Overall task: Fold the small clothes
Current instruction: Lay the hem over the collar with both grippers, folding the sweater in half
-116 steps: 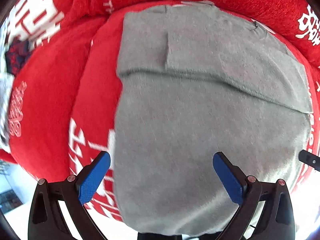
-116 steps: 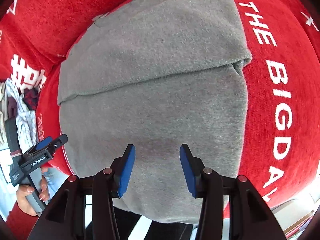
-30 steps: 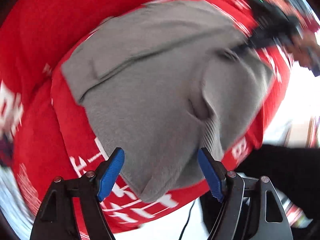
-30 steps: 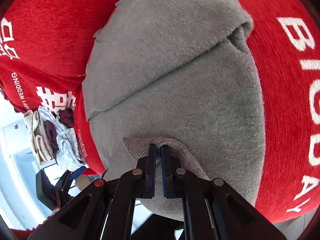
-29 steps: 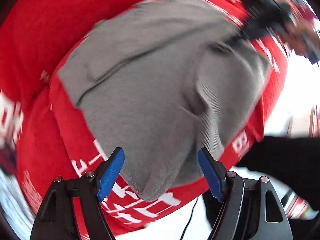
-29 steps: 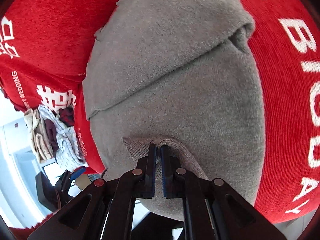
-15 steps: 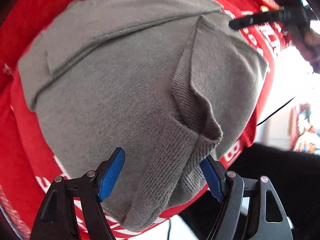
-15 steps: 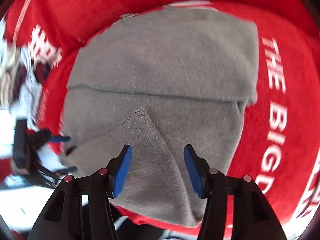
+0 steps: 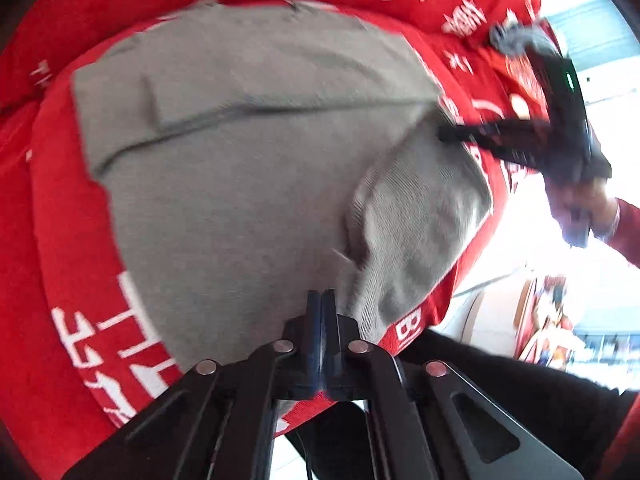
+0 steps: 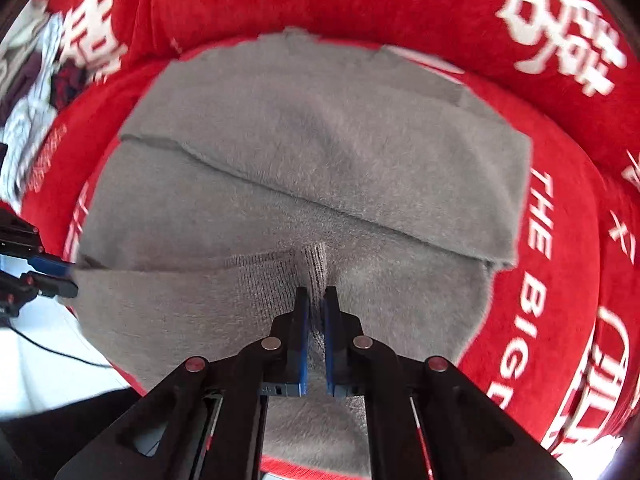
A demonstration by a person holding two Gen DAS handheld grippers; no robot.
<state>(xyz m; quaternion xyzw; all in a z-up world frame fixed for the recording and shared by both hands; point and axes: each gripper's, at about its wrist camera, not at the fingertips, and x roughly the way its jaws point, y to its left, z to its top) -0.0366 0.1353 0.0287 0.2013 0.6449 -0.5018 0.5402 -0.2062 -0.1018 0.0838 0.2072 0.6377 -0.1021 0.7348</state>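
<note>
A grey knitted garment point(image 9: 248, 152) lies partly folded on a red plush cover with white lettering point(image 9: 72, 264); it also shows in the right wrist view point(image 10: 320, 152). My left gripper point(image 9: 321, 300) is shut on the garment's near hem. My right gripper point(image 10: 315, 300) is shut on a ribbed bit of the hem point(image 10: 316, 264), lifted and turned over the body. In the left wrist view the right gripper point(image 9: 444, 134) holds the hem at the garment's right side. In the right wrist view the left gripper point(image 10: 74, 276) grips the left end of the hem.
The red cover point(image 10: 560, 280) rises into a raised back behind the garment point(image 10: 320, 4). A pile of mixed clothes point(image 10: 28, 92) lies at the far left of the right wrist view. The cover's front edge drops to a bright floor point(image 10: 36, 372).
Both grippers were open half a second ago and have closed on the hem. The hem is lifted and stretched between them over the garment's body.
</note>
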